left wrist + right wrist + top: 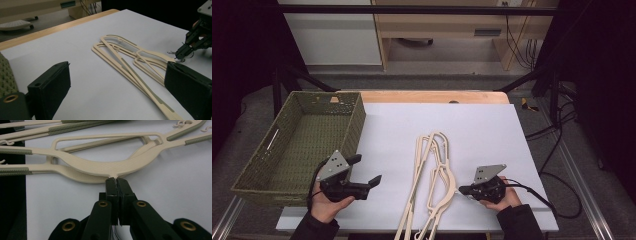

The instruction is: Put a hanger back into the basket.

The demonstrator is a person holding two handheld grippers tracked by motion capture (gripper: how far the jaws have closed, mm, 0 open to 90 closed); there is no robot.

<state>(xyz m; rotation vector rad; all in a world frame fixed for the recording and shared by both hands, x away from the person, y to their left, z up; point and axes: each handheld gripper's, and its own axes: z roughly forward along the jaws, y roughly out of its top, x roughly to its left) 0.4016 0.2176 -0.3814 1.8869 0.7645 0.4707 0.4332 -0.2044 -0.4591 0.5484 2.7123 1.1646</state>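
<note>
The cream plastic clothes hangers w/ grey-green ribbed grip strips [432,175] lie in a loose overlapping pile on the white-covered table [492,130], roughly mid-table, running from centre down to the near edge; their long bars fan toward the near-left corner. Taking that pile as the landmark: the right gripper [463,190] sits just right of it, low on the table, held by the person's right hand [502,199] in a dark sleeve. Its jaws are pinched fully together on the small metal hook stub at the neck of the topmost hanger [105,168], approx. where the curved shoulder bar dips to its centre; in the right gripper view the two black pads meet right at that stub, w/ wire visible under them. The left gripper [369,172] is left of the pile, apart from it, raised a bit off the table in the left hand [324,205]; its jaws stand wide apart w/ nothing between them, pointing across toward the hangers. In the left gripper view the pile lies beyond the two black pads [50,87]. Further left of the pile, past the left gripper, a green woven rectangular basket [257,165] sits at the table's left edge.
</note>
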